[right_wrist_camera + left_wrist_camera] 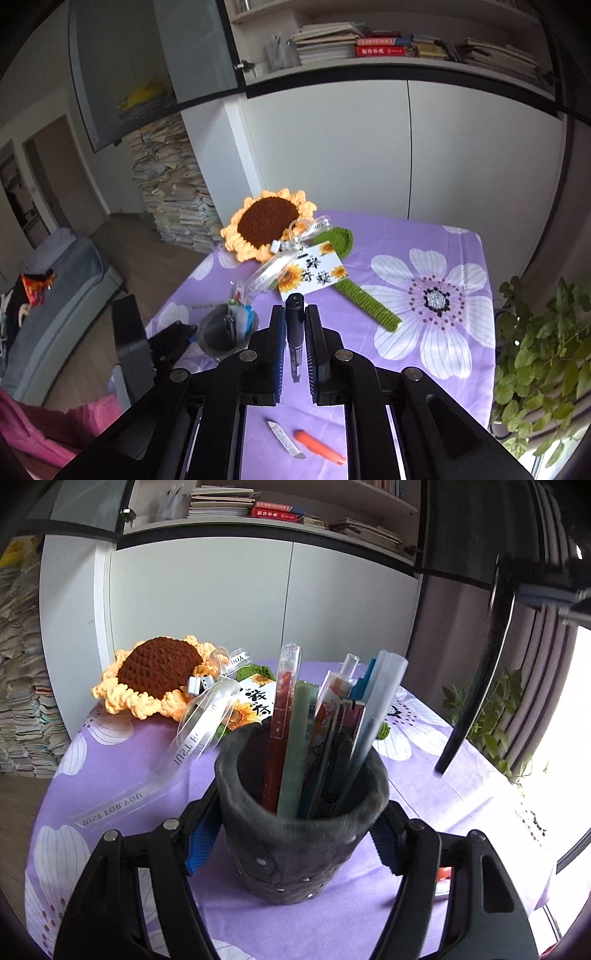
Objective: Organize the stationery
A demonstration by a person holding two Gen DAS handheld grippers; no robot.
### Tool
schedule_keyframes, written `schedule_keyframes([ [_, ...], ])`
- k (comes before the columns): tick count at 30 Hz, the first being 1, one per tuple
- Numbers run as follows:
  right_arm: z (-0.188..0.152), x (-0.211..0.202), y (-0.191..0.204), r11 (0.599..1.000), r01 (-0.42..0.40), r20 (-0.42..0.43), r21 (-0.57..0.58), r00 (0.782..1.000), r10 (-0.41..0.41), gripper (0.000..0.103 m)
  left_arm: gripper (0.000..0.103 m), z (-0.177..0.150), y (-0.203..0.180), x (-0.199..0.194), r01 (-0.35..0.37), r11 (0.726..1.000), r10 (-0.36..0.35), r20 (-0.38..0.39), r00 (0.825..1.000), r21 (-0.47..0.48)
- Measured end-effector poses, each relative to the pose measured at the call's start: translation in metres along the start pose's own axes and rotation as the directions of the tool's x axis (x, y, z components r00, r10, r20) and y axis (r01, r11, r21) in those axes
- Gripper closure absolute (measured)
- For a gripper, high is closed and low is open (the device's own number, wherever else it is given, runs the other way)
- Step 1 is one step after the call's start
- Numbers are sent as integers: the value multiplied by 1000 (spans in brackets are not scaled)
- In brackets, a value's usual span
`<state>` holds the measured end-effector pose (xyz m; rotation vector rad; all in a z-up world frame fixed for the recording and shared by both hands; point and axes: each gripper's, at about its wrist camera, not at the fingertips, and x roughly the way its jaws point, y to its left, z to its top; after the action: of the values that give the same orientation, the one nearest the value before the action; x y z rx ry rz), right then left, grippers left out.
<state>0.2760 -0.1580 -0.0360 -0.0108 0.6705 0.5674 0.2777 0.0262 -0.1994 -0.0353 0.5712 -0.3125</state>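
A dark grey pen holder (295, 849) stands between the blue pads of my left gripper (299, 812), which is shut on its sides. Several pens and rulers (325, 731) stick up out of it. In the right wrist view the same pen holder (218, 338) sits at the table's left edge with the left gripper (173, 343) behind it. My right gripper (295, 314) hovers above the table, shut on a black marker (295, 332) that points forward. The left wrist view has that right gripper (546, 590) at the upper right with the marker (476, 686) hanging from it.
A crocheted sunflower (269, 225) with ribbon, card (314, 273) and green stem (369, 299) lies at the back of the purple flowered tablecloth (424, 236). An orange cutter (319, 446) and a slim grey blade (284, 437) lie below my right gripper. A leafy plant (543, 354) stands at the right.
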Motion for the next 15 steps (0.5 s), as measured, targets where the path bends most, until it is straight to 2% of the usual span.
schedule_keyframes([
  [5, 25, -35, 29, 995, -60, 113, -78, 991, 69, 91, 34, -1, -6, 0, -4, 1000, 4, -3, 1000, 16],
  [7, 33, -39, 40, 989, -97, 126, -109, 986, 110, 91, 34, -1, -5, 1, -2, 1000, 2, -3, 1000, 13],
  [15, 37, 15, 67, 971, -162, 29, -175, 985, 169, 92, 34, -2, -6, 1, -5, 1000, 5, -2, 1000, 19],
])
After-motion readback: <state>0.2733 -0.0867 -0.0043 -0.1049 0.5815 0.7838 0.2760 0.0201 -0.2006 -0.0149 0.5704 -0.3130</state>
